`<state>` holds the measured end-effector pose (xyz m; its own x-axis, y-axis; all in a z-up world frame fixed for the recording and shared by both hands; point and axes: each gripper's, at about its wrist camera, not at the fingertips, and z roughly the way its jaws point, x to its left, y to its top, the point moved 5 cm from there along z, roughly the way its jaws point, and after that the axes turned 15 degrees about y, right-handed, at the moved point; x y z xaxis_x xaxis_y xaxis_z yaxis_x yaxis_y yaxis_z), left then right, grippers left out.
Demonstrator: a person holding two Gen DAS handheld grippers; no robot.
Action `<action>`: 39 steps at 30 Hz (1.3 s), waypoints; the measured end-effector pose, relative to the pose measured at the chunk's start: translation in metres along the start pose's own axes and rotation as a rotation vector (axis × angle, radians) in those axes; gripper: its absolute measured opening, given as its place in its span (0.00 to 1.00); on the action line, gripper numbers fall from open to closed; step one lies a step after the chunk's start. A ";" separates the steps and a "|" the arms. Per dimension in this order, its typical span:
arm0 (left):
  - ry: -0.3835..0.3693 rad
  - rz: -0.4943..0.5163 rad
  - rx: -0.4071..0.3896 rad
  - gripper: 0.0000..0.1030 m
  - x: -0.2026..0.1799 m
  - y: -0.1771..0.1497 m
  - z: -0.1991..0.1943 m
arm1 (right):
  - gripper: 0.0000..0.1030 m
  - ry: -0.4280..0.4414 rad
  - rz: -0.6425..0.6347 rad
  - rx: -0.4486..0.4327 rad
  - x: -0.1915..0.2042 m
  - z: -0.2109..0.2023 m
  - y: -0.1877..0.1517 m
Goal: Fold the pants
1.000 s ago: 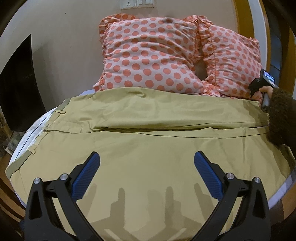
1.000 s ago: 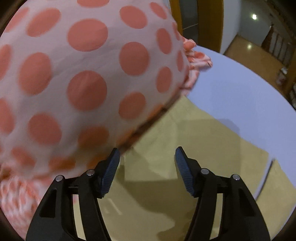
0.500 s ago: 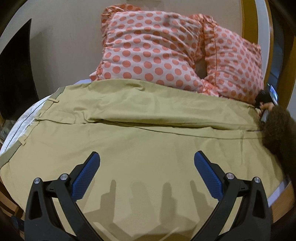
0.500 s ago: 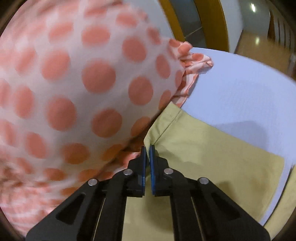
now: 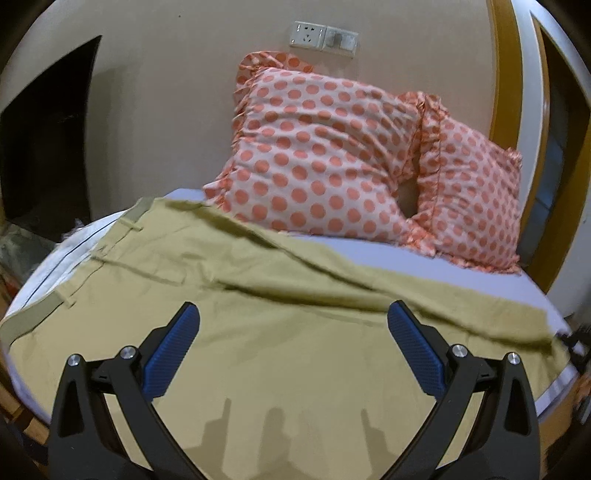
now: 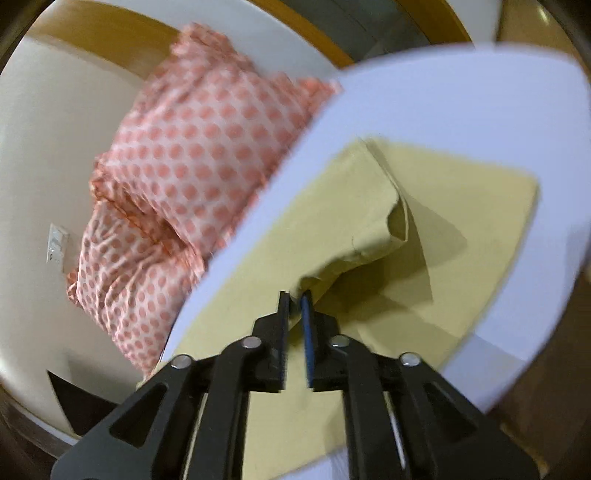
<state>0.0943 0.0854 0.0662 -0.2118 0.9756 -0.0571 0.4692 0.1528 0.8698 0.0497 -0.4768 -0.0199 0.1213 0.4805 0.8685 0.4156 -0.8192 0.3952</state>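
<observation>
My left gripper hangs w/ jaws spread wide, blue pads well apart, nothing between them, over the khaki pants. Pants lie spread across the bed, which has a pale lavender sheet; waistband w/ belt loops sits at left in the left wrist view, legs run off to the right. Far leg is rumpled into a long diagonal ridge; near leg lies flatter under my left jaws. My right gripper has its jaws clenched on a bunch of pants fabric near the leg end; a pinch of cloth shows between the pads & the fabric rises from the grip in a crumpled peak, lifted off the layer below, casting a shadow on the flat leg beside it. Lower leg's hem end lies flat on the sheet, past the lifted part. Two pink pillows w/ coral polka dots & lean vs. the beige wall at the head of the bed, touching each other, apart from the pants, w/ a strip of sheet between. White wall socket plate sits above the pillows. Dark panel at left of the bed; yellow wood door frame at right. Right wrist view is motion-blurred, so stitching detail at the grip can't be made out.
</observation>
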 end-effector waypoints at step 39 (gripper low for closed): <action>-0.046 -0.267 0.219 0.09 0.070 0.010 0.028 | 0.01 0.216 -0.115 -0.237 0.021 -0.073 0.020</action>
<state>0.1081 0.1600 0.0573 -0.3157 0.9018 -0.2951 0.5764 0.4293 0.6953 -0.0049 -0.5061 0.0279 -0.1188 0.5173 0.8475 0.1911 -0.8257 0.5308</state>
